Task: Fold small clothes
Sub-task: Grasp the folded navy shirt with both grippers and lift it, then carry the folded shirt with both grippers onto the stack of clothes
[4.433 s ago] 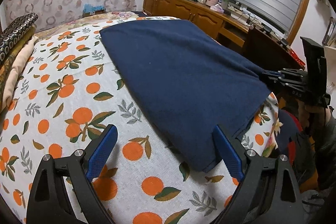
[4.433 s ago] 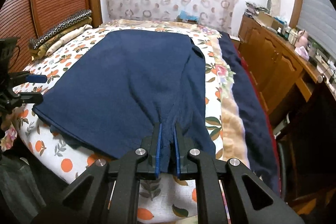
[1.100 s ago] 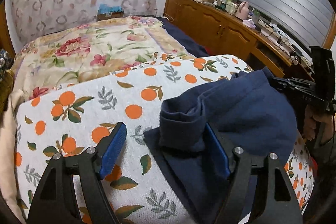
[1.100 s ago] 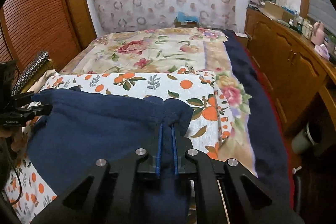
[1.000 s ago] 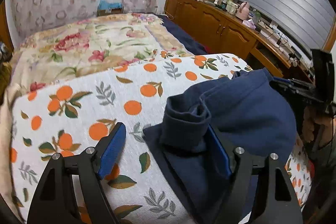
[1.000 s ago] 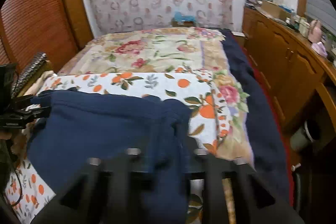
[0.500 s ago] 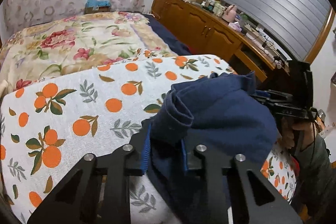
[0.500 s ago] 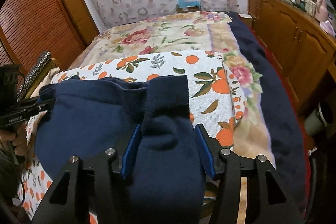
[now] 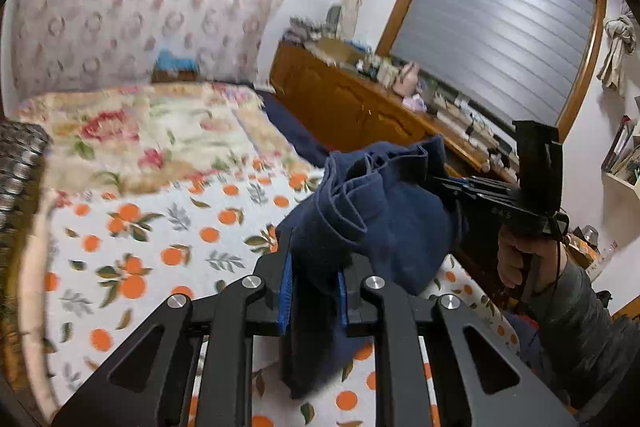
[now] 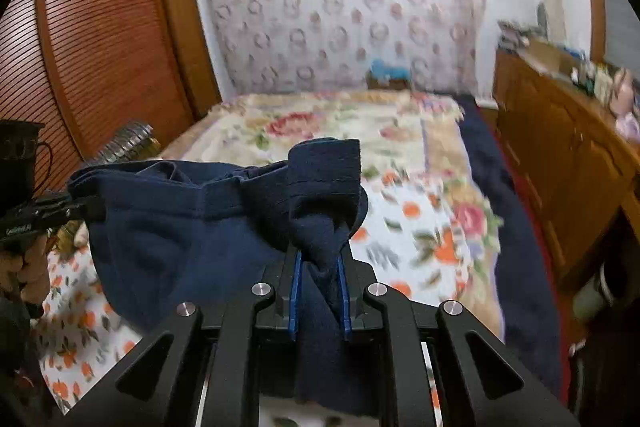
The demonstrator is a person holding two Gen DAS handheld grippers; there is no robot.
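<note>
in the lower middle of each frame: a claw clamped on bunched navy cloth
garment: navy garment (image 9: 384, 223), slung between both claws, lifted off the bed in the frame centre
left claw (image 9: 312, 291): jaws have just closed, narrow, cloth pinched between them
right claw (image 10: 320, 297): jaws have just closed too, narrow on a gathered fold
handling: looks soft, thick, limp and light; it sags and creases, unlikely to slip from the pads
where to hold: best at the corners or hem, so the edge hangs straight
surface: bed (image 9: 132, 239), orange-print sheet in the lower left, floral blanket behind
room: wooden dresser (image 9: 340, 103) and shuttered window in the upper right; louvred wardrobe (image 10: 100, 39) in the upper left
</note>
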